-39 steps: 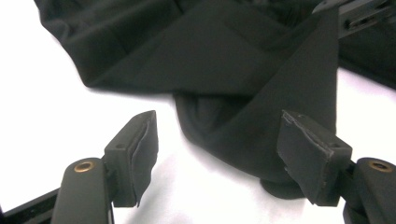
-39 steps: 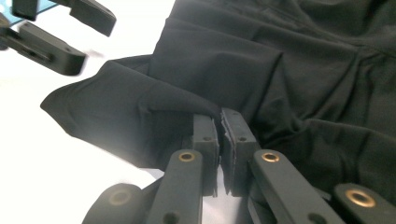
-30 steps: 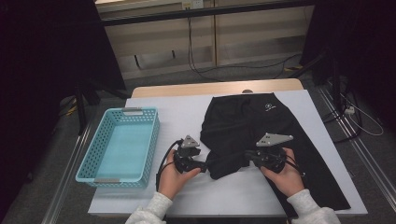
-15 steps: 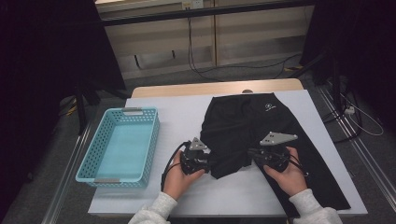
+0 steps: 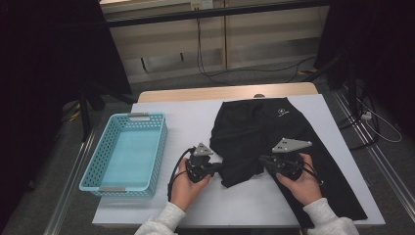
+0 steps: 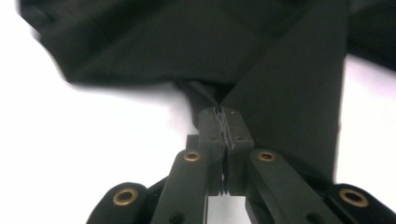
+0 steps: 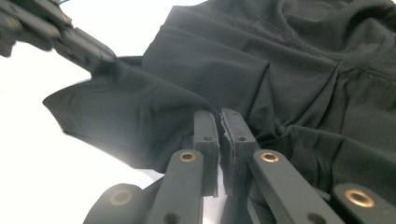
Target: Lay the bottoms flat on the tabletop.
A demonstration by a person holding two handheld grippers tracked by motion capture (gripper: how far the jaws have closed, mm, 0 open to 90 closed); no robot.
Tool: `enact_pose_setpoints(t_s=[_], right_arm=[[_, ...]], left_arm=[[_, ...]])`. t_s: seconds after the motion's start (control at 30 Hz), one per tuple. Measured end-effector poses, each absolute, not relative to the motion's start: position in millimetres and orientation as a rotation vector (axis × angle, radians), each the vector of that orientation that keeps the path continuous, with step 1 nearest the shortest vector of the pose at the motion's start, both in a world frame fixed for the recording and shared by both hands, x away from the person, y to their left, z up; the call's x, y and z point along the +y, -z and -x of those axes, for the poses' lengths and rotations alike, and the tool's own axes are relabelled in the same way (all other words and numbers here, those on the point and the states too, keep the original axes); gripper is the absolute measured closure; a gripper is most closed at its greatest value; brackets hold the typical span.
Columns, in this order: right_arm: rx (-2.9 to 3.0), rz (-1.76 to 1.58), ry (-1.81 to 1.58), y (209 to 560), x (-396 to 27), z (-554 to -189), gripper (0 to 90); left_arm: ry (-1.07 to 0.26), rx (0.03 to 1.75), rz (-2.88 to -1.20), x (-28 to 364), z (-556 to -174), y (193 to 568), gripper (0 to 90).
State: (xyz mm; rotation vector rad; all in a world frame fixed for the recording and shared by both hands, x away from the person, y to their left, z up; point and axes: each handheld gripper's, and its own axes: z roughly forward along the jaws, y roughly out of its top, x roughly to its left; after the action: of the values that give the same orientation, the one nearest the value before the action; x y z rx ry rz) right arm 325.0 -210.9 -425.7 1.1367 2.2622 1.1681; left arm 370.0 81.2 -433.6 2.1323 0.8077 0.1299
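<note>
A black garment (image 5: 264,127) with a small white logo lies spread on the right half of the white table (image 5: 186,122). My left gripper (image 5: 219,166) is at the garment's lower left edge. Its jaws have just been closing, and in the left gripper view they (image 6: 224,116) stand shut on a fold of the black fabric (image 6: 280,70). My right gripper (image 5: 262,159) rests on the garment's lower middle, and in the right gripper view it (image 7: 219,121) pinches the cloth (image 7: 280,70). The left gripper (image 7: 70,42) also shows there at the top left, on the same hem.
A light blue plastic basket (image 5: 134,116), with nothing inside, stands at the table's left side. A wooden strip runs along the table's far edge. Cables and dark stands sit on the floor beyond and to the right.
The left hand has slid right to the garment's edge and its jaws have gone from open to shut on the fabric. The right gripper has stayed put, still pinching the cloth.
</note>
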Motion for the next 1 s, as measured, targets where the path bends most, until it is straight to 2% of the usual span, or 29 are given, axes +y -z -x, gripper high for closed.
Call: enact_pose_setpoints(t_s=[0.2,0.47,0.63,0.8,0.9,1.0], right_arm=[[2.274,-1.113,-1.192,425,-207,-326,85.8],[2.335,-1.076,-1.055,441,-186,-345,85.3],[2.346,-1.1,-0.984,448,-186,-347,79.0],[2.312,-1.127,-0.989,444,-190,-339,65.3],[2.269,-1.134,-1.01,437,-195,-330,62.3],[2.265,-1.134,-1.018,431,-198,-320,67.9]], left_arm=[[-0.151,0.854,-2.036,103,-378,421,88.4],[-0.155,0.89,-2.061,104,-386,437,88.2],[-0.139,0.887,-2.08,100,-386,443,88.0],[-0.15,0.869,-2.074,99,-382,438,87.7],[-0.149,0.865,-2.077,98,-382,439,87.7],[-0.146,0.864,-2.075,98,-382,438,87.5]])
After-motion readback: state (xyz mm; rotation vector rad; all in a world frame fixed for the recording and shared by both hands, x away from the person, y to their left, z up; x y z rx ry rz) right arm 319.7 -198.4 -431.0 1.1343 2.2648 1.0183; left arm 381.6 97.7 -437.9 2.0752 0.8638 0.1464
